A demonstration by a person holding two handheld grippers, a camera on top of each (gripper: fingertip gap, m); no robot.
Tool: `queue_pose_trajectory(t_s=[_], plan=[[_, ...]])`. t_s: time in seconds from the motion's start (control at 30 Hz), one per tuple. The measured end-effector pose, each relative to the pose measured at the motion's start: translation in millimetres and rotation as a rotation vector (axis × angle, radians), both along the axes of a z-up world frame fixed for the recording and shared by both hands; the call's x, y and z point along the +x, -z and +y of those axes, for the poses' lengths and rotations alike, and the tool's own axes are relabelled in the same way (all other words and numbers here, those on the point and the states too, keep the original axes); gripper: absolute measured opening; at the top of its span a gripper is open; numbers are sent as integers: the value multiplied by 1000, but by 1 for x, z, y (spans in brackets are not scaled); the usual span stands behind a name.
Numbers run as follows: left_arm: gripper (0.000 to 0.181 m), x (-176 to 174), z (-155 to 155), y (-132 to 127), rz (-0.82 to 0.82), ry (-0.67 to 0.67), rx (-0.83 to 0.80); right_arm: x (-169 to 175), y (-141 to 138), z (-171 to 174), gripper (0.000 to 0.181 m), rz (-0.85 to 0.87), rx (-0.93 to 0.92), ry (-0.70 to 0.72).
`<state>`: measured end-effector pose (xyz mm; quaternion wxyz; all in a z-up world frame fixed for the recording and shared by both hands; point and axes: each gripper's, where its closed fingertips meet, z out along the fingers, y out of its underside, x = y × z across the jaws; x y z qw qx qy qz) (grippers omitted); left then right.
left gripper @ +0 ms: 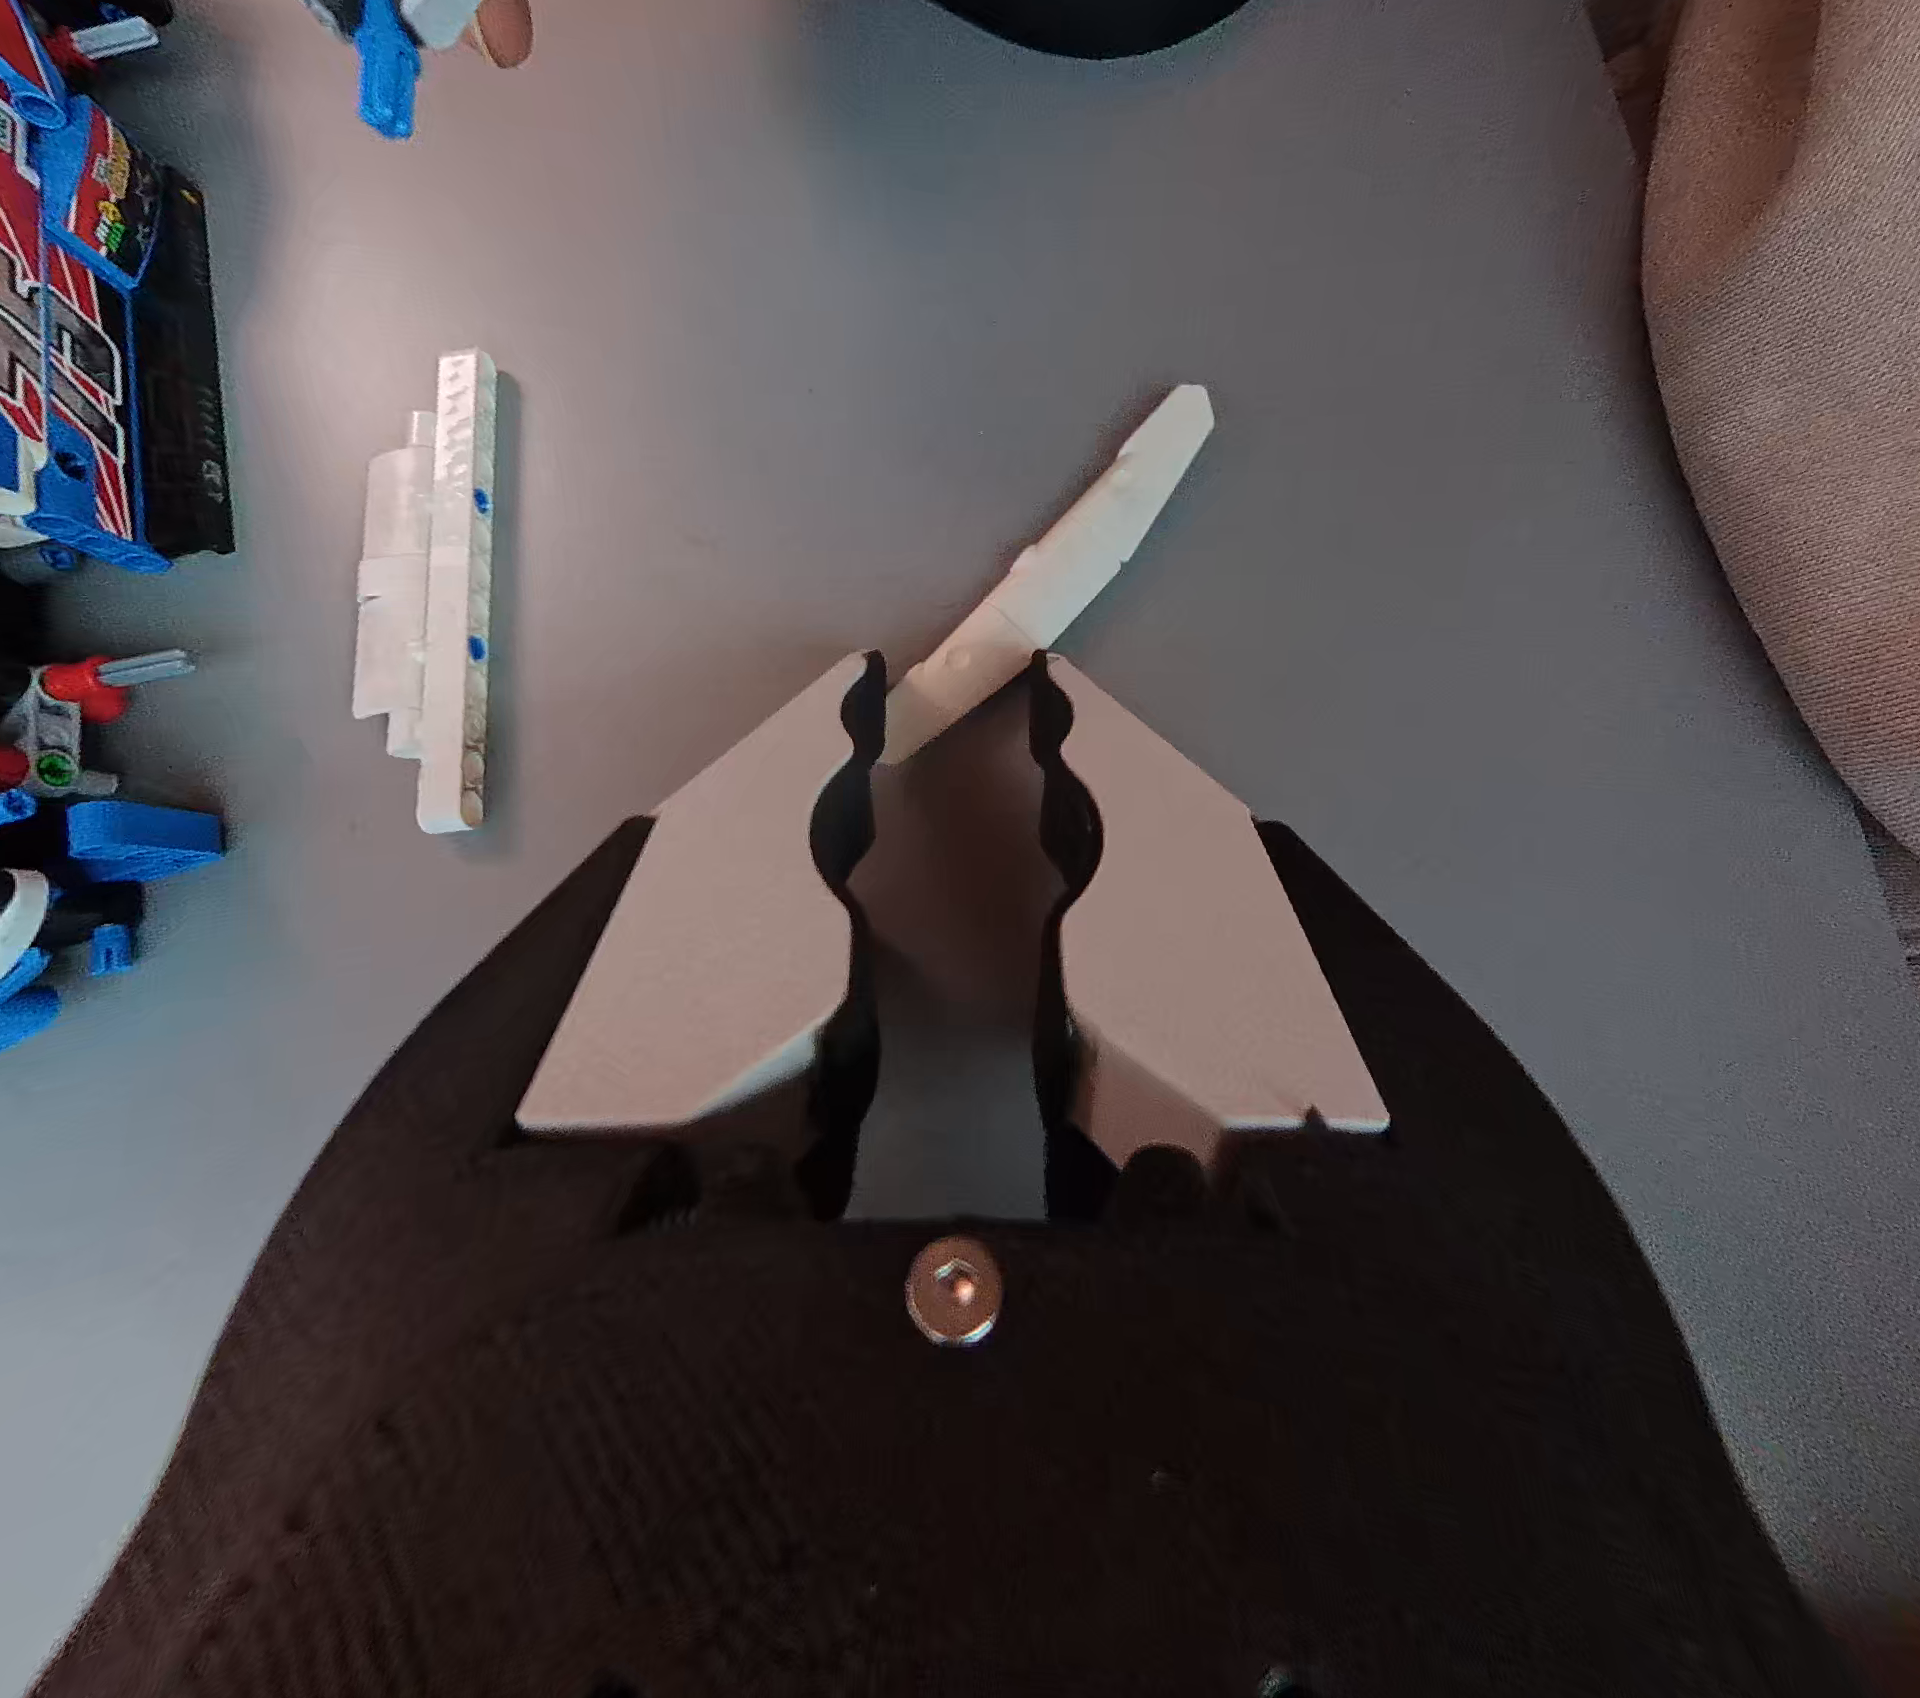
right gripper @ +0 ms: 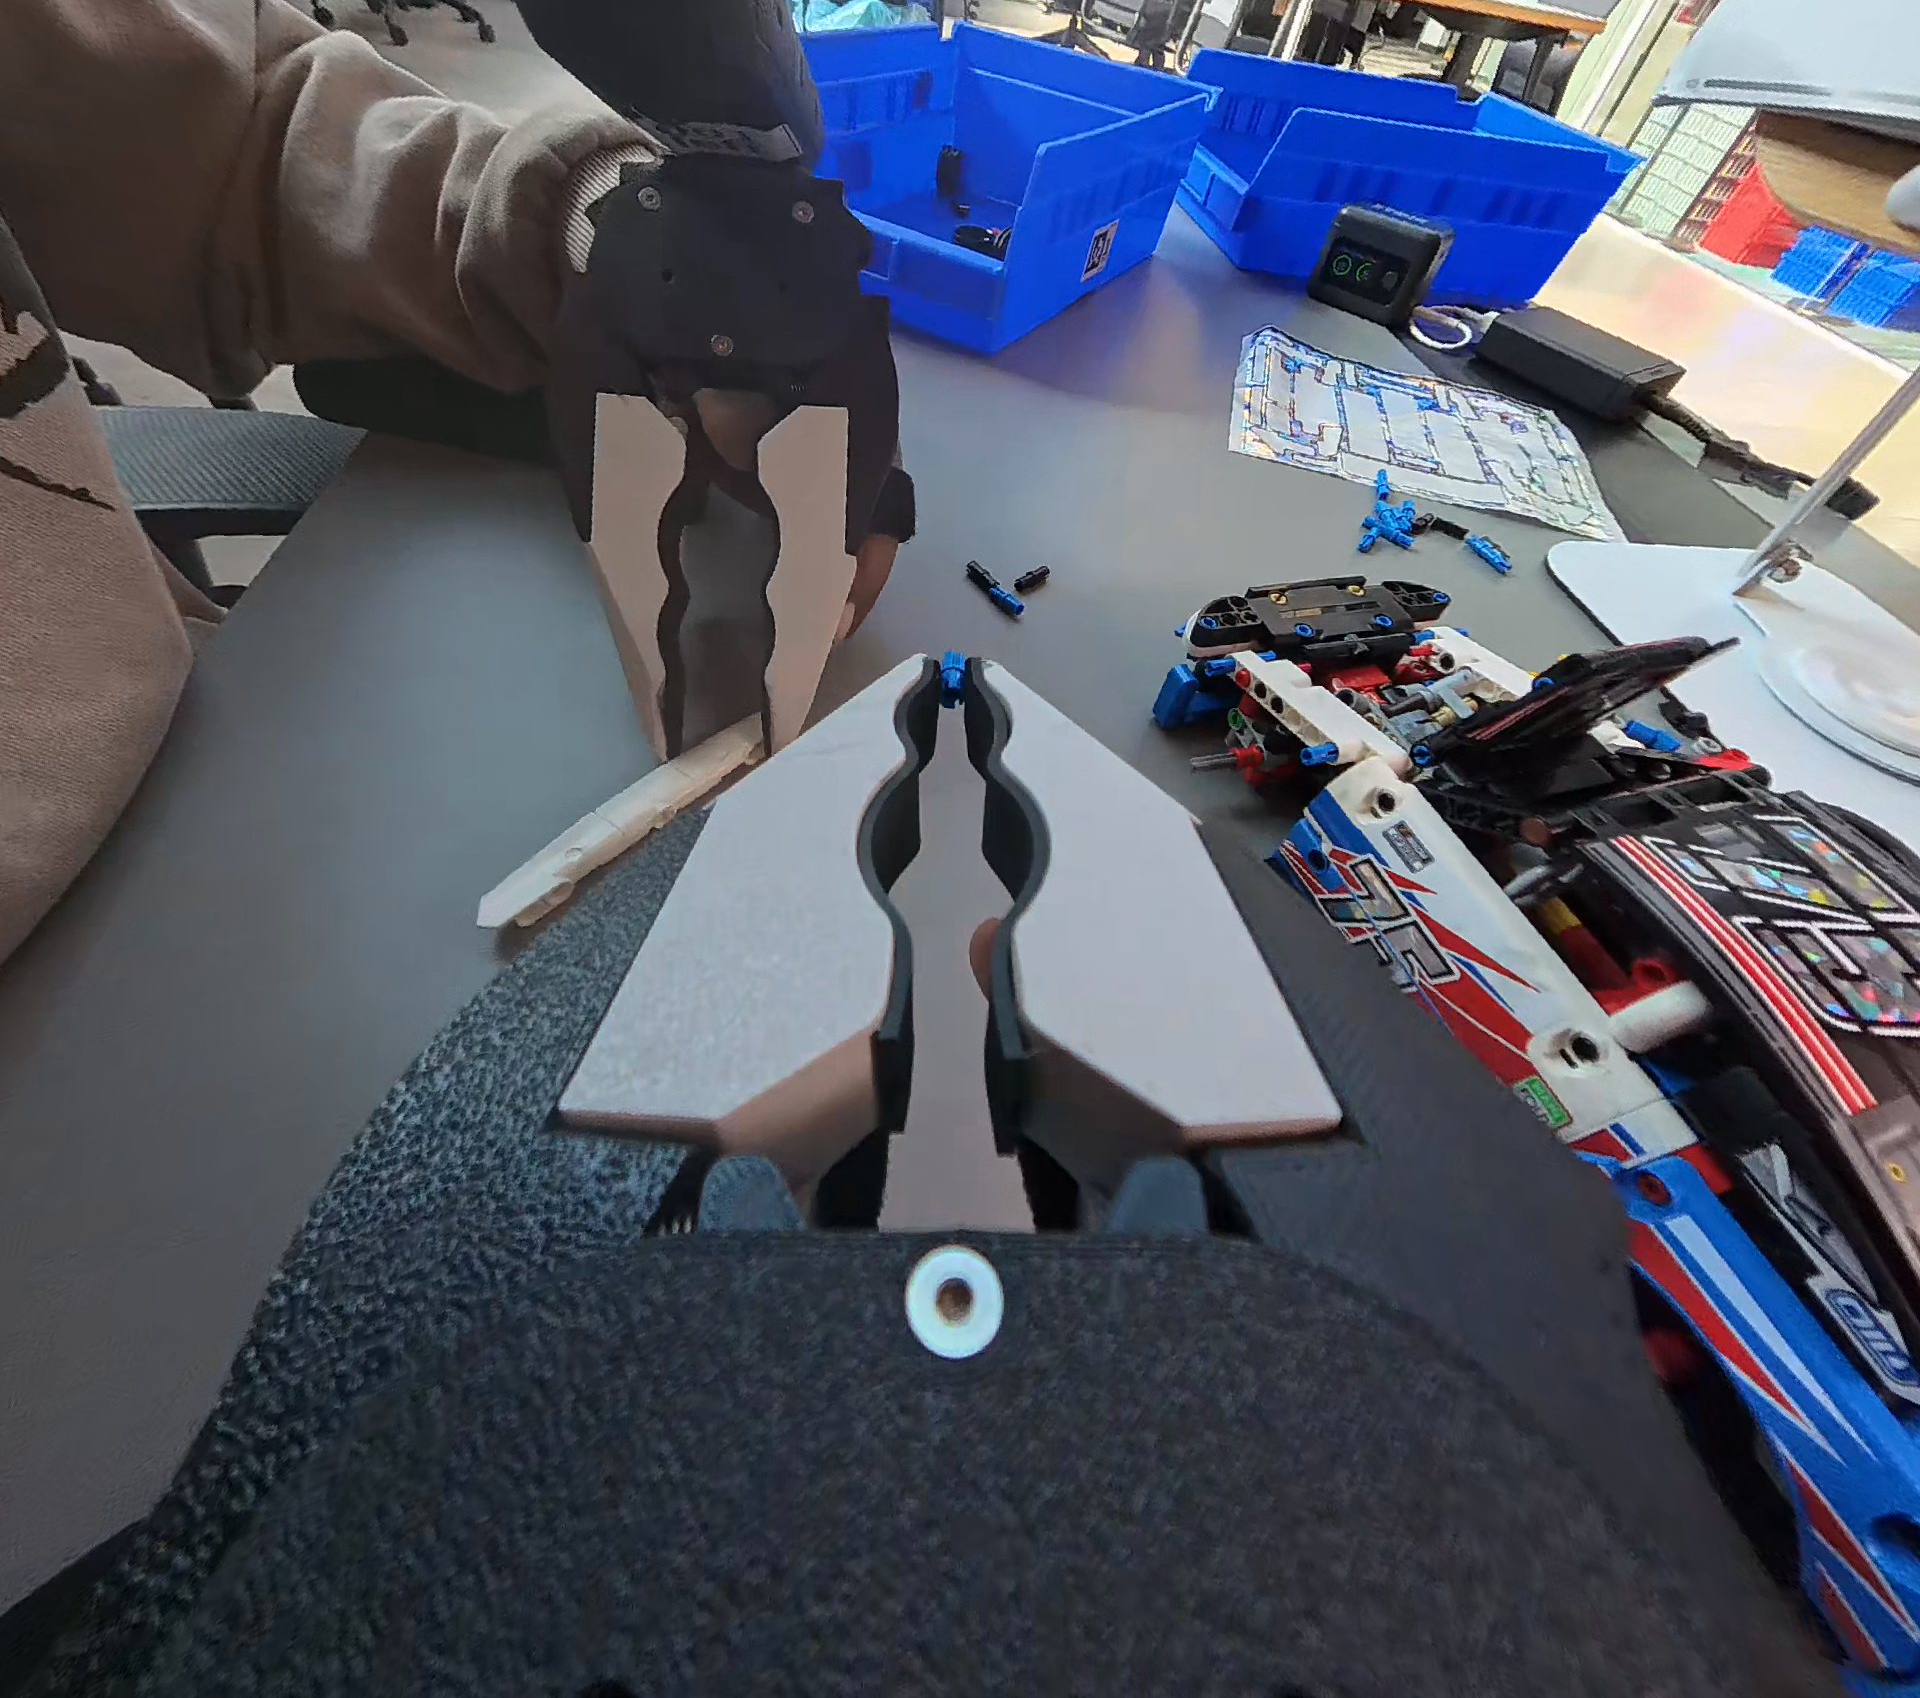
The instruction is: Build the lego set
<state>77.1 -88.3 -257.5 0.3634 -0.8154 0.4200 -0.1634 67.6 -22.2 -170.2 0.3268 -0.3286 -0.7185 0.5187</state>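
Observation:
My left gripper (left gripper: 958, 663) points down at the grey table (left gripper: 831, 298). Its fingertips are shut on the near end of a long white lego piece (left gripper: 1101, 505) that lies slanted on the table. The right wrist view shows the same grip, with the left gripper (right gripper: 720, 739) on the white piece (right gripper: 613, 827). My right gripper (right gripper: 951, 663) is shut on a small blue pin (right gripper: 950, 680) and holds it above the table. It also shows at the top left of the left wrist view, with the blue pin (left gripper: 384, 64) sticking out.
A white beam assembly (left gripper: 442, 599) lies left of the left gripper. The partly built blue, red and white car (right gripper: 1558, 921) stands on the right. Loose black and blue pins (right gripper: 1003, 588), a printed sheet (right gripper: 1403, 433) and two blue bins (right gripper: 1039, 194) lie beyond. A person's sleeve (left gripper: 1787, 298) is close.

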Motion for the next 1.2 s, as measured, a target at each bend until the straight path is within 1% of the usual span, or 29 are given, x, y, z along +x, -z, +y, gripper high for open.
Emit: queue_pose_trajectory(t_s=[0.03, 0.13, 0.3, 0.4, 0.5, 0.57, 0.6, 0.67, 0.73, 0.8, 0.87, 0.93, 1.0, 1.1, 1.2], plan=[[23, -1, 0, 0, 3, 0, 7, 0, 1, 1, 2, -4, -6, 1], [16, -4, 0, 0, 14, 1, 28, -2, 2, 4, 2, -16, -38, 8], [13, -13, 0, -1, 13, 10, 50, -5, 2, 8, 2, -27, -77, 18], [12, -15, -3, -2, -3, 37, 56, -6, 9, 8, 2, -56, -60, 13], [12, -15, -7, -2, -13, 87, 73, -3, 20, 2, 2, -110, -33, -27], [16, -21, -4, -1, 14, 83, 100, -1, 27, -2, 2, -134, -3, -48], [18, -28, 0, -2, 29, 58, 119, 1, 29, -5, 2, -143, 12, -59], [20, -51, 17, -3, 94, -64, 159, 3, 33, -10, 2, -156, 34, -73], [16, -74, 29, -4, 137, -191, 176, 4, 36, -13, 2, -158, 57, -76], [12, -89, 34, -6, 145, -298, 161, 4, 36, -14, 2, -157, 60, -73], [10, -80, 27, -7, 79, -296, 82, 4, 37, -13, 2, -160, 63, -68], [14, -49, 9, -6, -38, -212, -68, 4, 38, -12, 2, -163, 71, -61], [18, -28, 1, -5, -77, -168, -131, 5, 40, -12, 2, -178, 73, -62], [23, -14, 0, 1, 6, -115, -91, 11, 48, -19, 2, -223, 84, -107], [27, -9, 8, 0, 15, -121, -52, 18, 60, -30, 2, -276, 132, -155]])
